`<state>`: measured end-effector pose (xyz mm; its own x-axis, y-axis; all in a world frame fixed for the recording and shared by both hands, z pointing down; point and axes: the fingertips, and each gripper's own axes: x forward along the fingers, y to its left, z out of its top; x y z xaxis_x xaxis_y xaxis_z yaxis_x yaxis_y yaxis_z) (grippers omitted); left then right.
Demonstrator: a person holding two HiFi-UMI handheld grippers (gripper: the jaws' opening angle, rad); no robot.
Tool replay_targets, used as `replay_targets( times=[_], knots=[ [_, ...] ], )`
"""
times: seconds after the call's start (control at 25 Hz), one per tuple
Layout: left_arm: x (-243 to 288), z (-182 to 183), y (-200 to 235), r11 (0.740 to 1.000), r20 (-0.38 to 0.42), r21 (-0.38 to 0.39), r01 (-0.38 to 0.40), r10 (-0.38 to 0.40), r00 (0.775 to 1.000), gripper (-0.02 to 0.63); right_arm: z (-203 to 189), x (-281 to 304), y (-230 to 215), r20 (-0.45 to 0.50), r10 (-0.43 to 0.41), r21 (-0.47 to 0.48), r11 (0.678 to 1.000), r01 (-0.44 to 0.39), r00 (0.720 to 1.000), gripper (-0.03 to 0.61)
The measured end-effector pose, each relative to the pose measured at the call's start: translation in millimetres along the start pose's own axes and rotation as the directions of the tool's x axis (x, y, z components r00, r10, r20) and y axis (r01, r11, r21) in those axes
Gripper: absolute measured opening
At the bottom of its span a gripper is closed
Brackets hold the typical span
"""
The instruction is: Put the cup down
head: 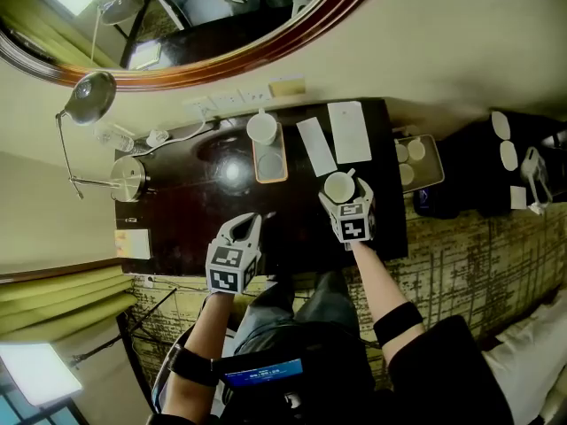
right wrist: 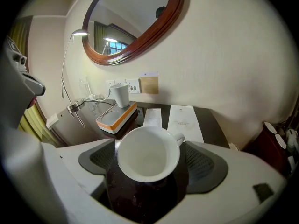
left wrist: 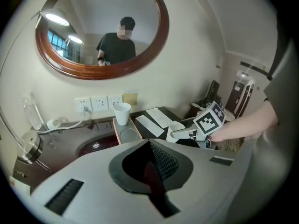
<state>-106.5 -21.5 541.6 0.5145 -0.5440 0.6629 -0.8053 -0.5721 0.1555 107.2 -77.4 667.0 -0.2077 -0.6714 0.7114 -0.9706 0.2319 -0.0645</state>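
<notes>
1. We looked at the tray [head: 271, 168] on the dark table [head: 190, 220] and told every place from it.
2. The cup [right wrist: 148, 153] was to the right of the tray and a bit nearer to us. It looked like it was sitting on the table with its mouth up and nothing inside.
3. The right gripper [head: 344, 196] was around the cup. Its jaws were wide apart, with one on each side of the cup. The pads [right wrist: 205, 164] did not seem to squeeze it, so we think the cup was already let go.
4. The cup's handle pointed away from the tray and away from us, toward the far-side pad.
5. The left gripper [head: 250, 227] was nearer to us than the tray and well apart from the cup. Its jaws were pressed together with nothing in them.
6. The right hand was the near one, so the next move was its job.
7. We think it should pull straight back toward us, because the cup sat right in the middle of the jaws.
8. A sideways pull could bump the handle and tip the cup.
</notes>
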Motion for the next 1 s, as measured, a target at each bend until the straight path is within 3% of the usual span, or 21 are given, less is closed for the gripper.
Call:
replay_targets(
  times=[0.28, 0.44, 0.64, 1.0],
  knots=[
    [-10.8, 17.7, -1.8, 1.000, 0.044, 0.012, 0.011, -0.012, 0.999, 0.000, 22.3, -38.9, 12.8, 0.014, 0.026, -0.034, 0.999, -0.025, 1.000, 0.499],
    [-18.5, 24.4, 4.0, 1.000, 0.067, 0.008, 0.008, -0.009, 0.998, 0.000, 35.4, -63.1, 23.5, 0.033, 0.063, -0.038, 0.997, -0.062, 0.997, 0.435],
    [-25.7, 30.8, 16.9, 1.000, 0.112, -0.005, -0.022, 0.023, 0.993, 0.000, 55.4, -91.6, 31.6, 0.068, 0.075, -0.050, 0.996, -0.072, 0.995, 0.234],
    [-30.1, 30.6, 21.0, 0.999, 0.143, -0.030, -0.041, 0.045, 0.989, 0.000, 78.5, -115.9, 42.4, 0.100, 0.120, -0.044, 0.992, -0.116, 0.988, 0.022]
  ],
)
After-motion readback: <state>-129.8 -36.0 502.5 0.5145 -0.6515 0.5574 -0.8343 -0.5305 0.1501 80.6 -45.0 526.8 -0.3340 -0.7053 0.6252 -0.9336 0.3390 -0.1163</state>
